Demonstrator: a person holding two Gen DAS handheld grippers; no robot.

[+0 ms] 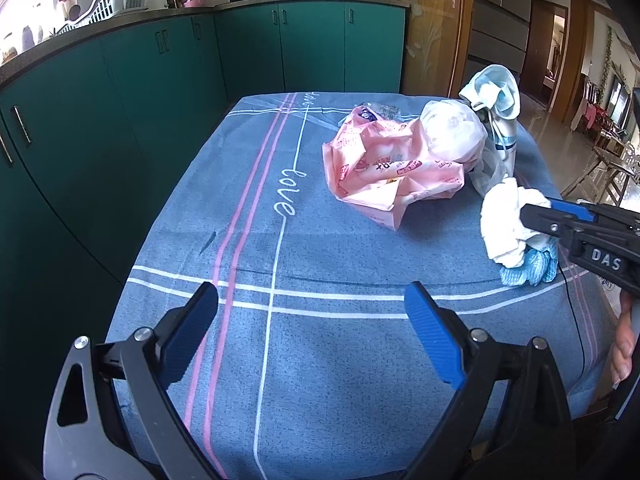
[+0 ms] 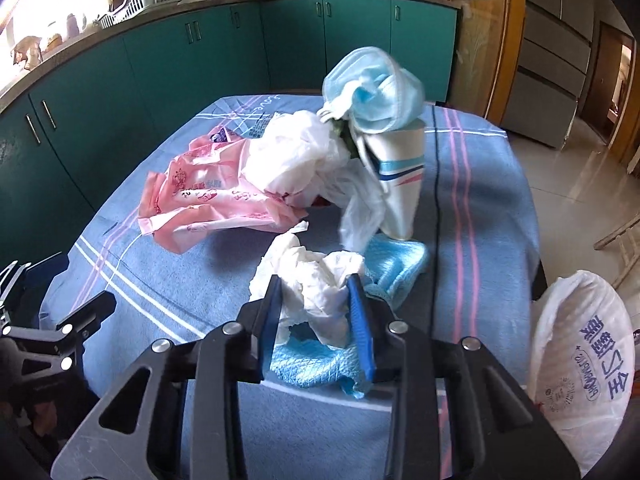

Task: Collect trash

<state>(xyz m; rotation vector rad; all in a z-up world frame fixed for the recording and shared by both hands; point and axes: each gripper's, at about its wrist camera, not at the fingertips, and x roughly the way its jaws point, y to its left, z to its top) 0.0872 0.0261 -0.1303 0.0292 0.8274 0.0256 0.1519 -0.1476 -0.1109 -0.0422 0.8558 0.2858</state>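
Tablecloth (image 1: 248, 360) near edge bare | right claw (image 2: 318, 312) clamps tissue (image 2: 320, 284)

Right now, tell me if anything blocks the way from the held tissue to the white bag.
Nothing visible does. The right gripper is shut on the tissue; the white bag hangs past the table edge, off to its right.

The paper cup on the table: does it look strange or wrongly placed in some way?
Yes. The paper cup stands tilted, not upright, near the table's far right side, and a crumpled blue face mask is stuffed in its mouth. A thin white plastic bag lies against its side.
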